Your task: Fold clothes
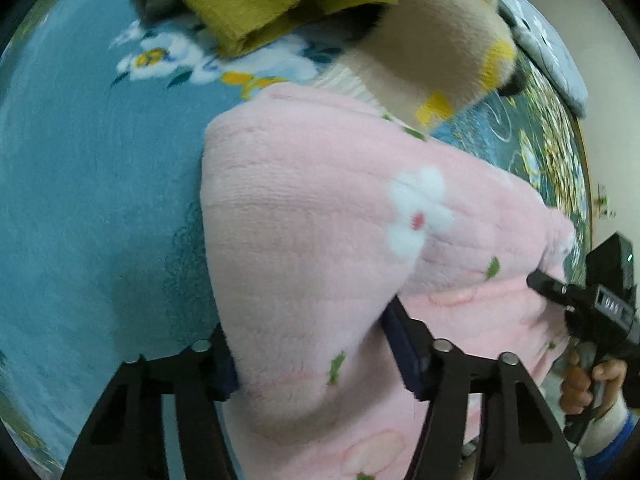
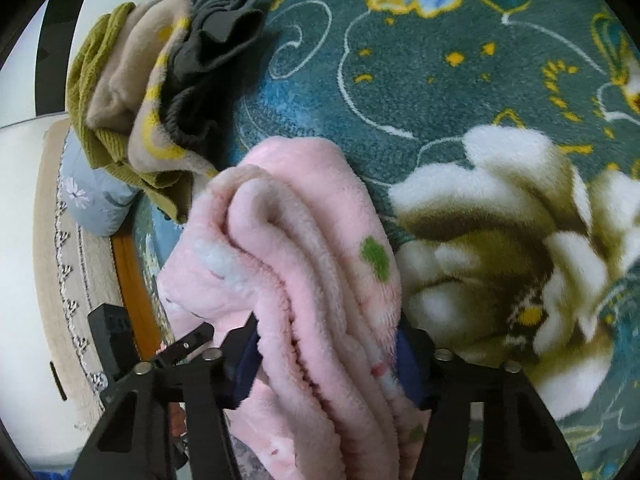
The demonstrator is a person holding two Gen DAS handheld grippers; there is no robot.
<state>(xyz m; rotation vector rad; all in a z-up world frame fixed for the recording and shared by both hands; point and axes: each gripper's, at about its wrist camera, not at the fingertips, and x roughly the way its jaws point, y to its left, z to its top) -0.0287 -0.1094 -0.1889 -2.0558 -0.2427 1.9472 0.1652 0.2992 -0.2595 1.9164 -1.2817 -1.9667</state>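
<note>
A: Item 1, left gripper (image 1: 316, 354). We are seeing its 2 jaws pressing in on a thick fold of the pink fleece garment (image 1: 320, 216), 1 dark pad on each side of the bunched cloth.

B: Item 2, right gripper (image 2: 328, 356). We are logging the same here: both jaws are clamping several stacked layers of the pink fleece garment (image 2: 304, 248), with the folds rising up out of the grip.

A: In the left wrist view we are also catching the right gripper (image 1: 560, 288) at the far edge of the garment, with a hand (image 1: 588, 384) wrapping its handle.

B: Item 3, location of the garment. We are finding it draped across the teal floral blanket (image 1: 80, 200), hanging between the 2 grippers; white flower and green leaf prints are showing on the pink.

A: Item 4, pile beyond it. We are listing 1 olive ribbed piece (image 2: 86, 80), 1 beige fleece piece with yellow trim (image 2: 132, 92) and 1 dark grey piece (image 2: 216, 40), all heaped together on the blanket (image 2: 400, 80).

B: Item 5, a pale grey floral pillow (image 2: 96, 200) is lying just beside that pile, at the blanket's edge.
</note>
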